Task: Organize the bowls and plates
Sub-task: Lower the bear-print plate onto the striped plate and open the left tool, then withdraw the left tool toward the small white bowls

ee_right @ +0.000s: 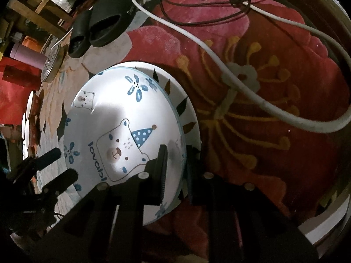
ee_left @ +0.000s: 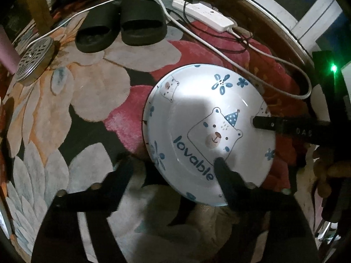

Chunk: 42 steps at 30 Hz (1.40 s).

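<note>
A white bear plate (ee_left: 206,114) with blue flowers and the word "lovable" lies over a floral rug. It also shows in the right wrist view (ee_right: 122,118), on top of a second white plate (ee_right: 188,114) with dark leaf marks on its rim. My right gripper (ee_right: 175,153) is shut on the rims of the two stacked plates at their near right edge; one finger shows in the left wrist view (ee_left: 263,125). My left gripper (ee_left: 173,164) is open: its right finger rests on the bear plate, its left finger is over the rug. It shows at the left of the right wrist view (ee_right: 61,162).
Black slippers (ee_left: 122,26) lie at the far side of the rug (ee_left: 87,100). A white power strip (ee_left: 204,15) and cables (ee_right: 241,81) run across the red part. A metal perforated disc (ee_left: 35,59) sits far left. Small white cups (ee_right: 28,122) stand at the left edge.
</note>
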Available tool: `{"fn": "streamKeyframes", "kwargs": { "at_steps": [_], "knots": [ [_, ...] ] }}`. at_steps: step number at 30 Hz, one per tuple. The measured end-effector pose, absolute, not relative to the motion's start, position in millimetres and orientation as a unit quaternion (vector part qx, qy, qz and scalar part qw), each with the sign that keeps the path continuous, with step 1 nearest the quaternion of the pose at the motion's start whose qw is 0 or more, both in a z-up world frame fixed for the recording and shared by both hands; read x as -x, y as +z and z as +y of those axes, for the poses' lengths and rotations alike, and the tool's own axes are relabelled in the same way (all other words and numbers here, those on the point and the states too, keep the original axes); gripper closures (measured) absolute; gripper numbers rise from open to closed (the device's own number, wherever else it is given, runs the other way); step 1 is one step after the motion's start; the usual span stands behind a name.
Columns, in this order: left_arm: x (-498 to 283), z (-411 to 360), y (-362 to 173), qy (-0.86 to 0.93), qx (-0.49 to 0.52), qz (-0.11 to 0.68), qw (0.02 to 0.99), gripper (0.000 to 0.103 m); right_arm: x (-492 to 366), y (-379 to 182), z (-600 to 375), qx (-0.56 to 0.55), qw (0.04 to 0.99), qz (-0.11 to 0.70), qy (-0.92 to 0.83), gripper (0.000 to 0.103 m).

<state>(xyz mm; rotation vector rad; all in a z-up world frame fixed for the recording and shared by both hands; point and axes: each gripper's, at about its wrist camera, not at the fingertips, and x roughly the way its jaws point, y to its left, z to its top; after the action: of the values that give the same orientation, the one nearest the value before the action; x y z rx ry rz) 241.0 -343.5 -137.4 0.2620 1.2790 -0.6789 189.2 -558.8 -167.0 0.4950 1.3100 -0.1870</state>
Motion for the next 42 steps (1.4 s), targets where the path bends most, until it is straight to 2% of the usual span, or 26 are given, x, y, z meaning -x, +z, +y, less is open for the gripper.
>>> {"fn": "streamKeyframes", "kwargs": {
  "at_steps": [2,3,5,7,9,10,14,42],
  "knots": [
    [-242.2,-338.8,-134.4,-0.306,-0.114,0.584,0.743,0.022,-189.4,-161.5,-556.9,-0.221,0.765,0.598,-0.087,0.081],
    [-242.7,-336.6,-133.6,-0.304,-0.113,0.585,0.744,0.019,-189.3,-157.8,-555.7,-0.219,0.769,0.594,-0.087,0.075],
    [-243.7,-331.4,-130.5,-0.301,-0.108,0.581,0.748,0.007,-190.3,-148.3,-550.8,-0.213,0.78,0.582,-0.086,0.059],
    [-244.6,-325.4,-127.6,-0.293,-0.107,0.578,0.754,0.005,-192.1,-139.3,-544.6,-0.196,0.792,0.572,-0.087,0.028],
    [-246.0,-319.5,-125.3,-0.285,-0.103,0.575,0.76,0.004,-193.6,-132.1,-538.1,-0.182,0.802,0.562,-0.087,0.011],
    [-246.9,-314.9,-123.5,-0.279,-0.1,0.573,0.765,0.003,-195.1,-128.1,-533.0,-0.173,0.809,0.556,-0.086,0.005],
    [-252.0,-295.4,-118.1,-0.249,-0.09,0.566,0.781,0.001,-202.1,-123.7,-516.7,-0.154,0.814,0.555,-0.078,0.0],
    [-272.1,-200.0,-116.1,-0.165,-0.066,0.572,0.8,0.001,-222.8,-127.2,-443.6,-0.133,0.81,0.571,-0.031,0.0]
  ]
}}
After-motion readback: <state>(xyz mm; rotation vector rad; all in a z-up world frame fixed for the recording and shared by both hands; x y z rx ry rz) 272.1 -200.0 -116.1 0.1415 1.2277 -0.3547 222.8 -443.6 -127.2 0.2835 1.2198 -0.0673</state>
